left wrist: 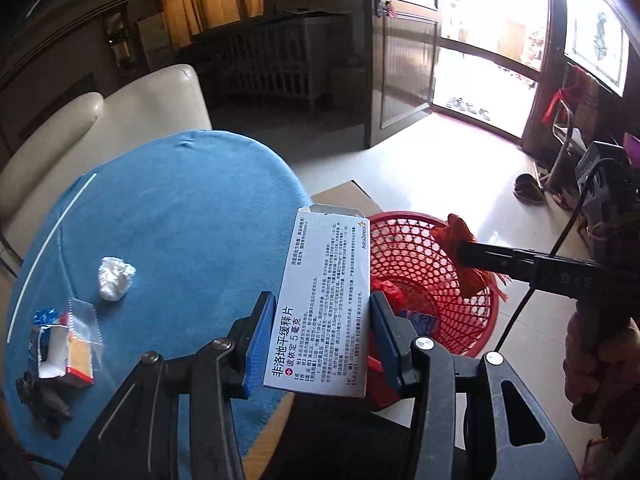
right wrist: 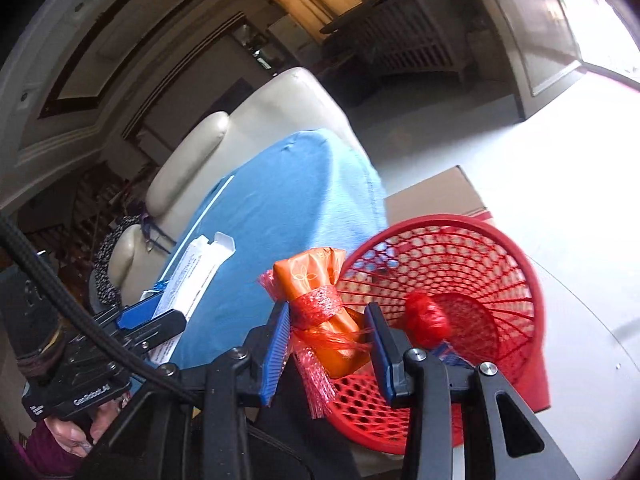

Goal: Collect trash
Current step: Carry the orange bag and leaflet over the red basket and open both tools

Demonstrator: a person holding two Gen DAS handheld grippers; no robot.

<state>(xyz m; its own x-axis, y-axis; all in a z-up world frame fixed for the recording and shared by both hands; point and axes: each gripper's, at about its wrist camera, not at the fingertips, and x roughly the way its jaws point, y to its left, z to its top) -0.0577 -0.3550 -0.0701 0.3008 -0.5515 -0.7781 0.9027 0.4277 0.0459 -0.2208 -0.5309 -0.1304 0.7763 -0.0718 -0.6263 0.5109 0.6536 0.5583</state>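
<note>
My left gripper (left wrist: 320,336) is shut on a white medicine box (left wrist: 326,292) with printed text, held over the right edge of the blue-covered table (left wrist: 180,216), next to the red mesh basket (left wrist: 424,264). In the right wrist view my right gripper (right wrist: 328,344) is shut on an orange packet wrapped in red netting (right wrist: 320,308), held over the near rim of the red basket (right wrist: 516,264). A red crumpled wad (right wrist: 426,320) and a blue wrapper lie inside the basket. The left gripper with the white box (right wrist: 188,280) shows at the left. The right gripper with its orange packet (left wrist: 464,256) reaches over the basket.
On the table lie a crumpled white tissue (left wrist: 116,278), a torn small carton with a clear bag (left wrist: 66,344) and a dark object (left wrist: 40,400). A cardboard box (left wrist: 348,196) stands under the basket. A cream sofa (left wrist: 100,120) is behind the table; shoes (left wrist: 528,188) are on the floor.
</note>
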